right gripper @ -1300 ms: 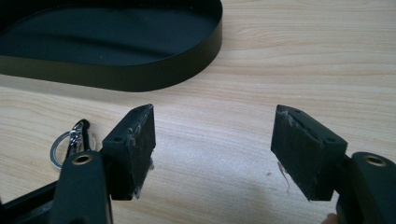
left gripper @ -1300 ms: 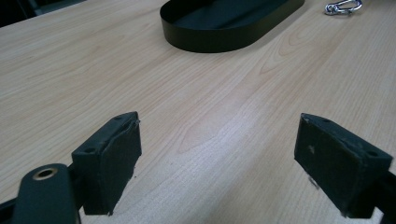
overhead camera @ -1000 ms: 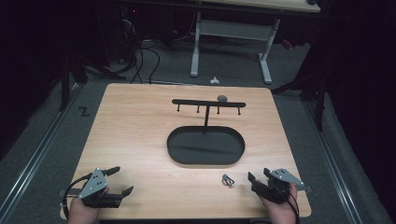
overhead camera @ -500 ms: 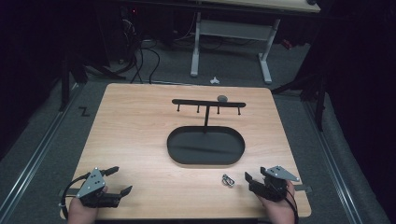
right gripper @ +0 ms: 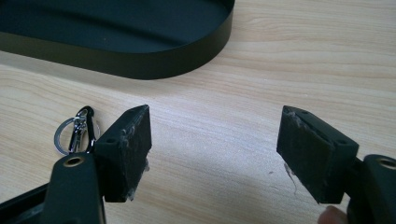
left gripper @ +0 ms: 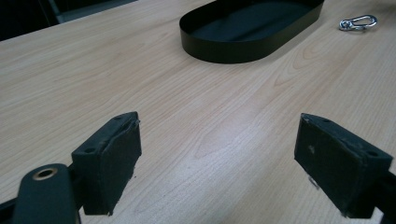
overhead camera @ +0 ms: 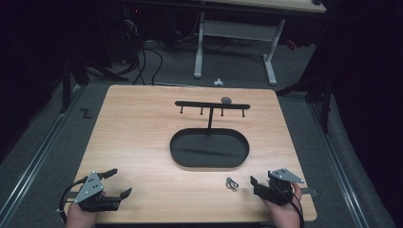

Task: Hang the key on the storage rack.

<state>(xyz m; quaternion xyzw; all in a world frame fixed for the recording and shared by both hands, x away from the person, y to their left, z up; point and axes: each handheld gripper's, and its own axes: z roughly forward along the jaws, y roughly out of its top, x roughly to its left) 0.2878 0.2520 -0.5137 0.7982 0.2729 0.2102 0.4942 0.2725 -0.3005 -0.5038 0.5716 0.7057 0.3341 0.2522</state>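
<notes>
A small metal carabiner with a key ring [overhead camera: 231, 183] lies on the wooden table just in front of the black oval tray [overhead camera: 177, 159]. My right gripper [overhead camera: 254, 186] rests on the table right beside the clip. Its jaws have just been opening, and they stand open with nothing between them. In the right gripper view the carabiner [right gripper: 77, 130] lies to the left of the right gripper [right gripper: 217, 116], outside its jaws. My left gripper [overhead camera: 119, 182] sits near the front left corner, open and empty. The left gripper view looks over the left gripper [left gripper: 219, 123] at the tray [left gripper: 224, 51] and the carabiner [left gripper: 358, 22].
From the tray's far end rises a black stand with a hook bar [overhead camera: 211, 105], and a small grey object [overhead camera: 226, 99] shows at the bar's top. Bare wood [overhead camera: 138, 128] spreads left of the tray. A desk frame [overhead camera: 235, 28] and cables lie on the floor beyond.
The right gripper's jaws stand slightly wider than before. Both hands stay in place, and the carabiner has not moved.
</notes>
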